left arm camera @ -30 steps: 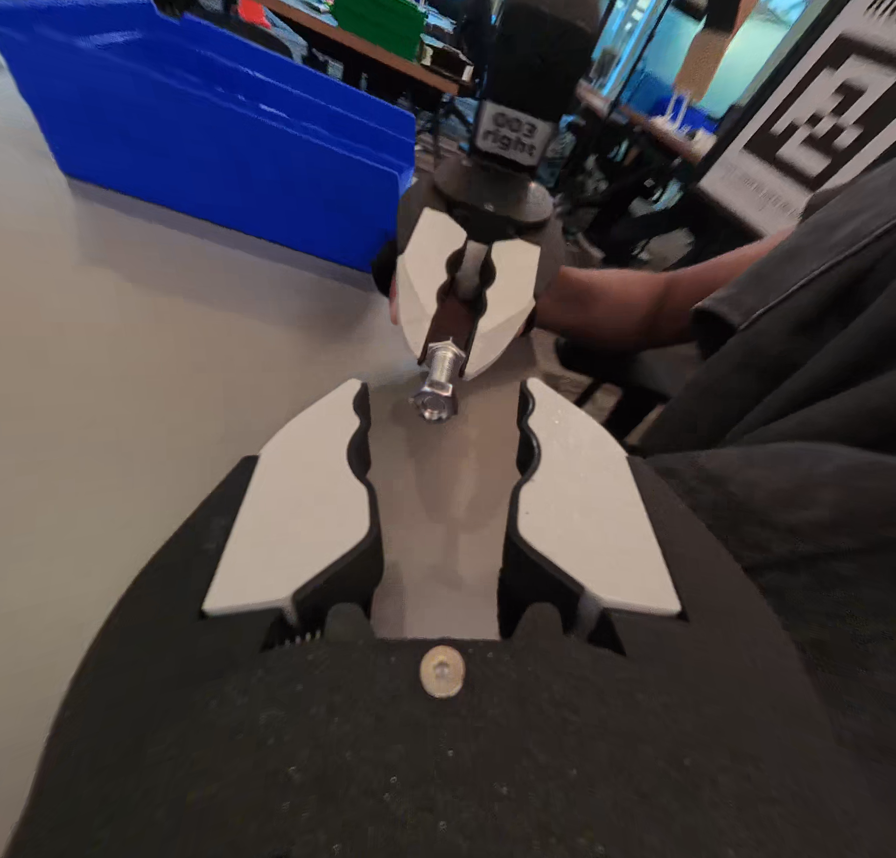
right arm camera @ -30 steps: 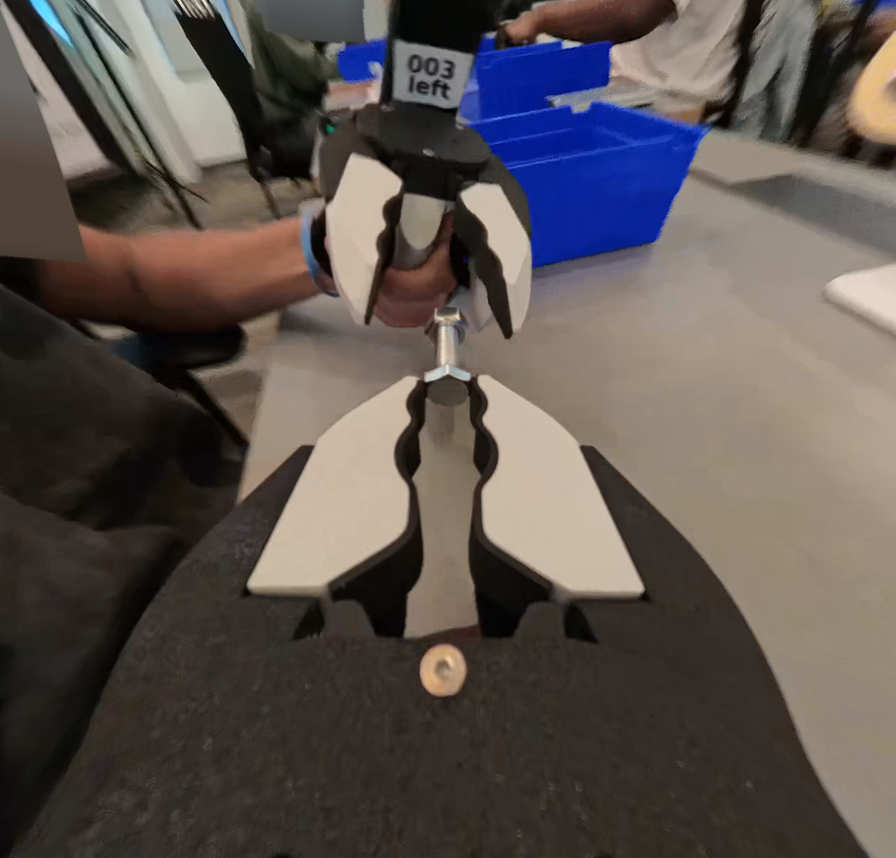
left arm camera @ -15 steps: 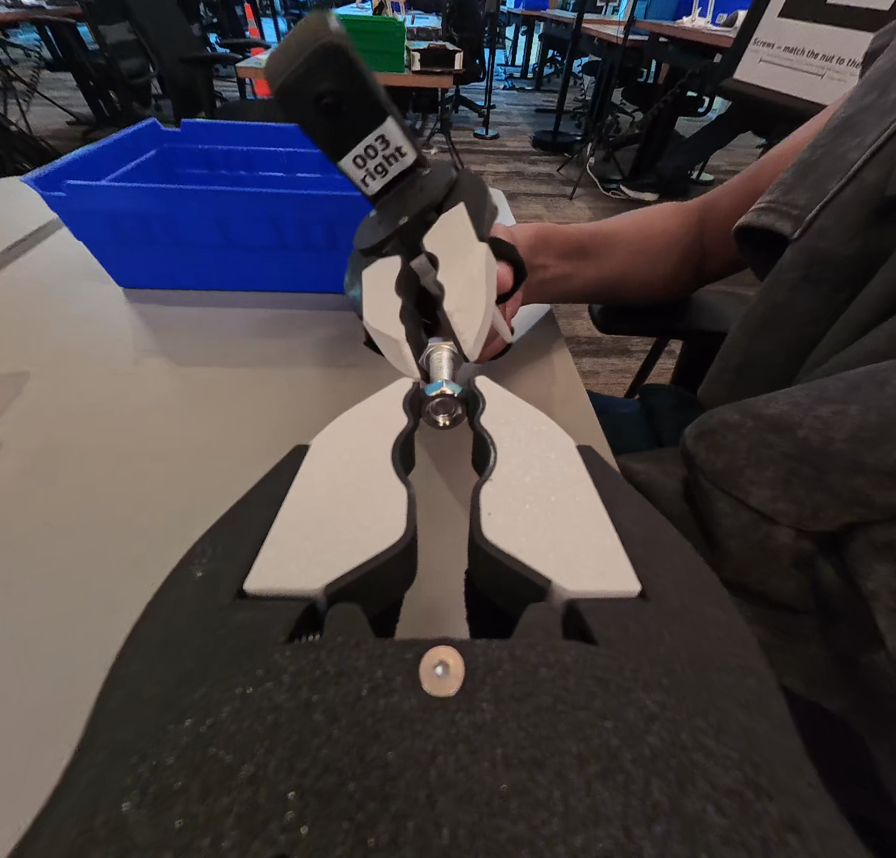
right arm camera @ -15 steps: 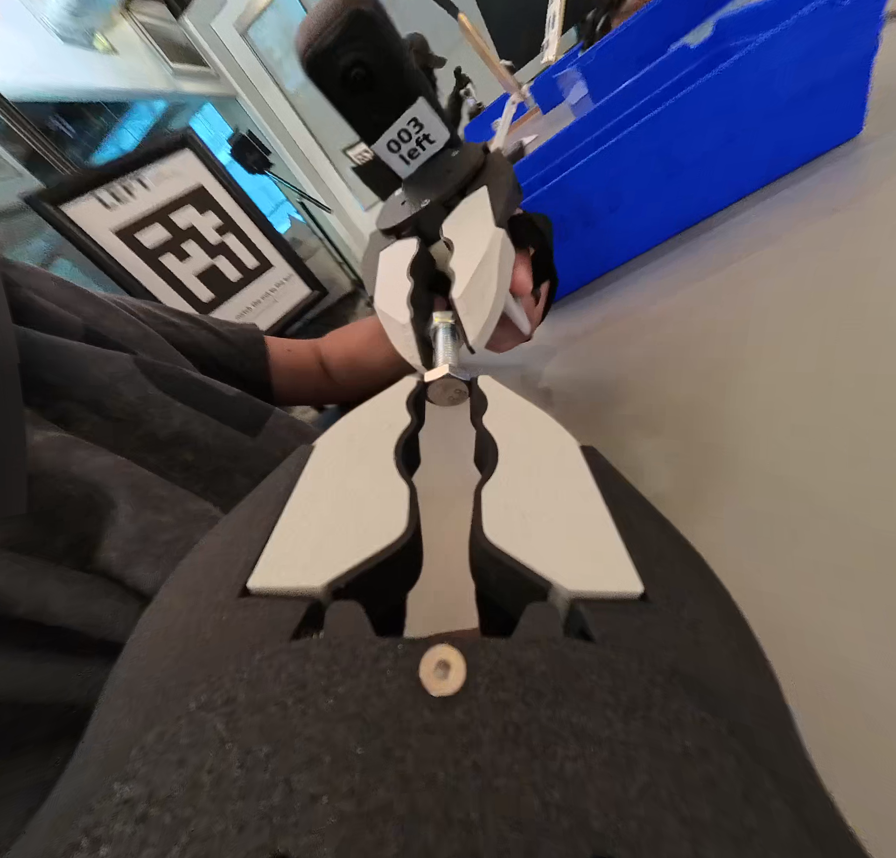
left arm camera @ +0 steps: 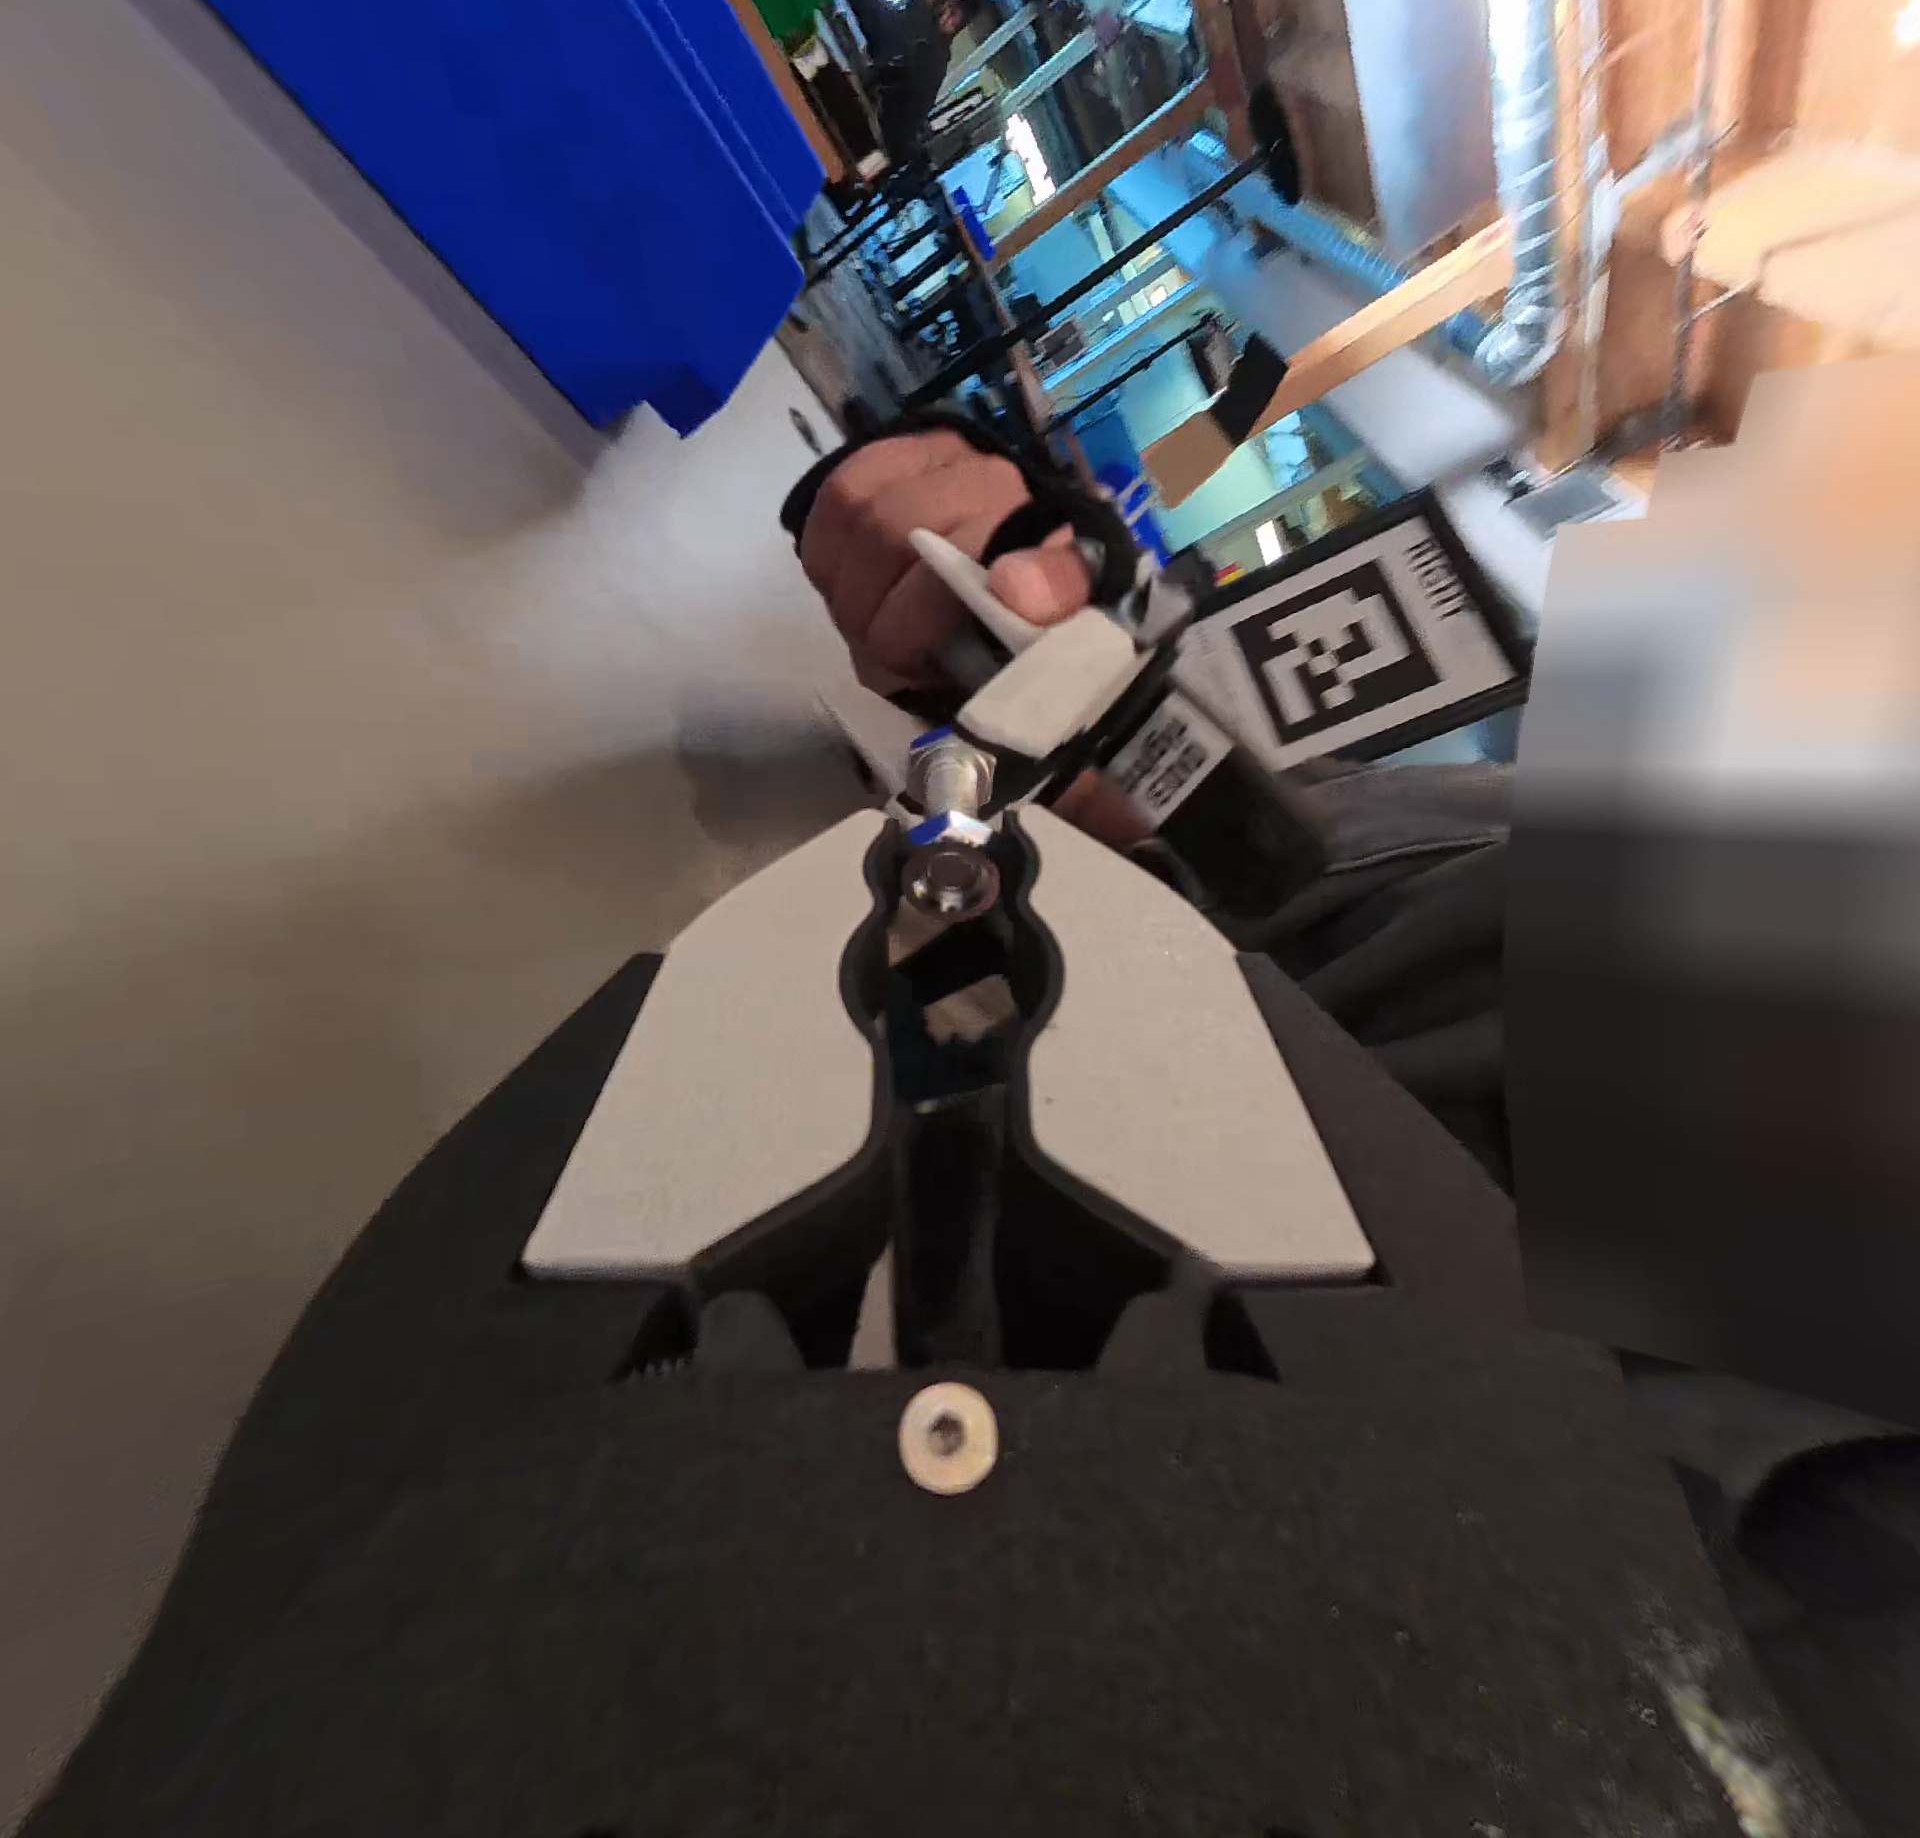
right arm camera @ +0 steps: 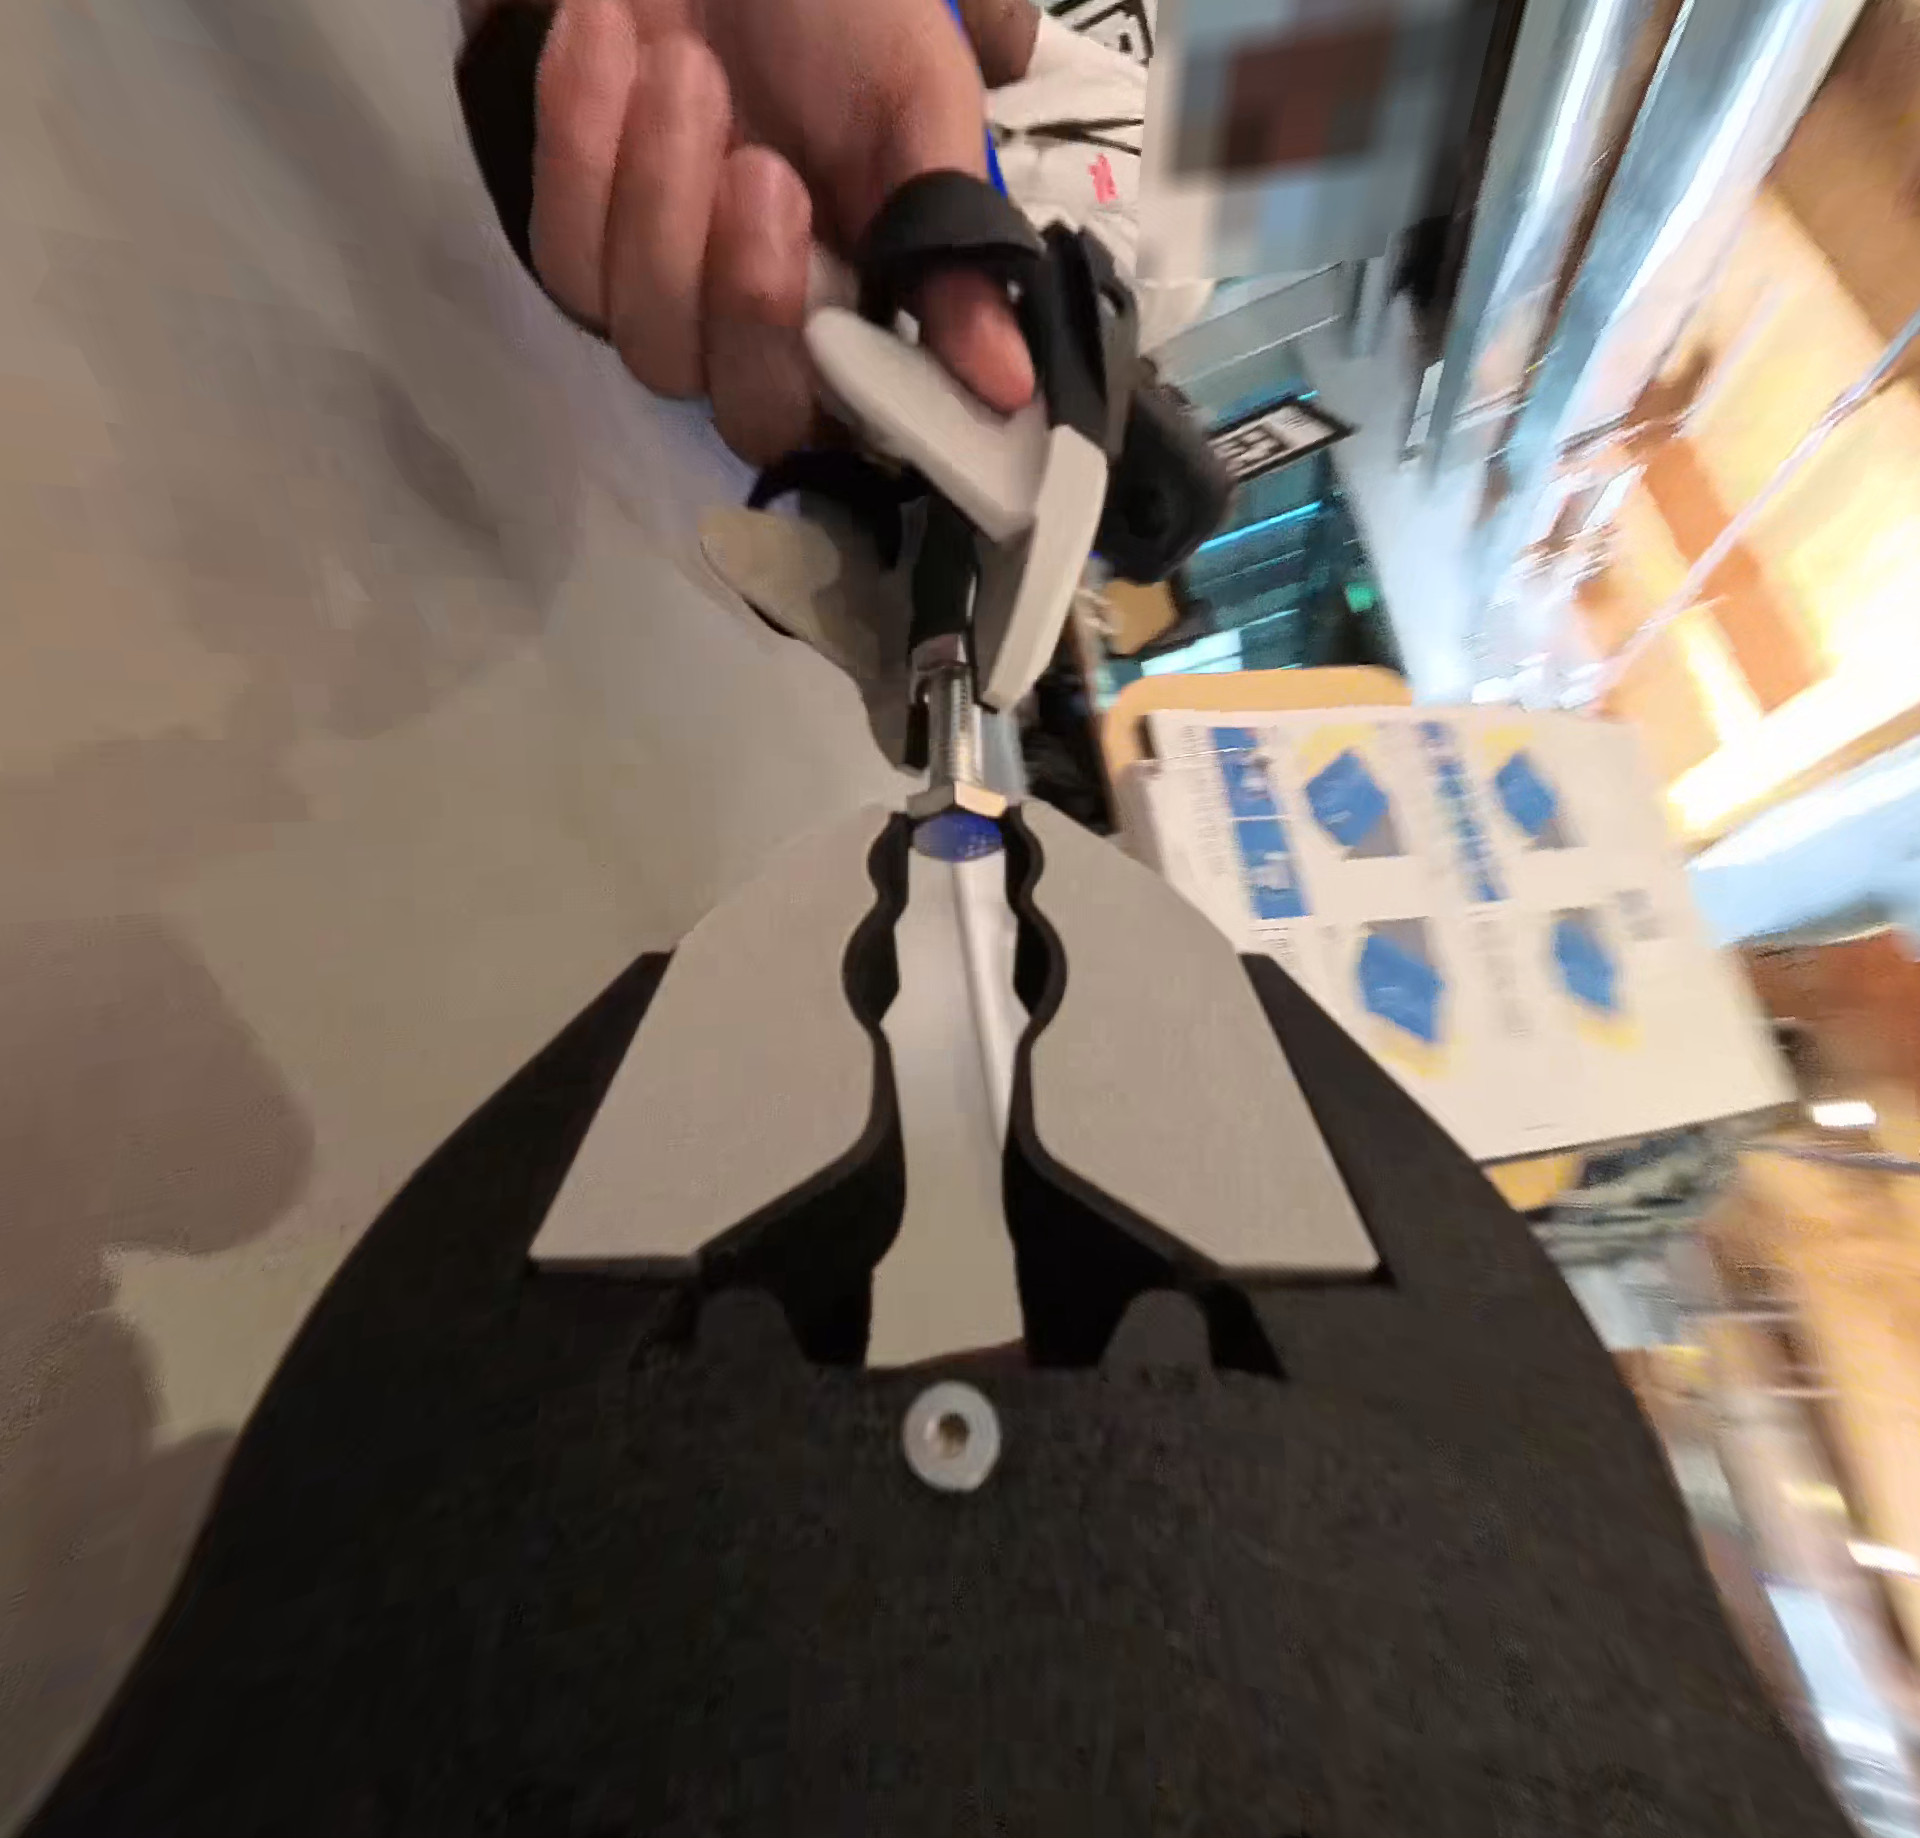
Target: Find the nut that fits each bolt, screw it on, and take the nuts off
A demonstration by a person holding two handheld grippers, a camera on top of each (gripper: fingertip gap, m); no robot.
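A silver bolt spans the gap between my two grippers, held in the air above the grey table. My left gripper is shut on the hex nut at the bolt's near end. My right gripper faces it from beyond, gripping the far end. In the right wrist view my right gripper is shut on the bolt head. The threaded shaft runs up to the left gripper. Both views are strongly tilted and blurred.
A blue bin stands on the table beyond the grippers. A framed black-and-white marker sign is behind the right gripper. A white sheet with blue pictures lies off to the right. The person's hands hold both tools, and a dark sleeve is close.
My left gripper went from open to shut on the nut. Both views have since rolled sharply, the grippers twisting against each other with the bolt between them.
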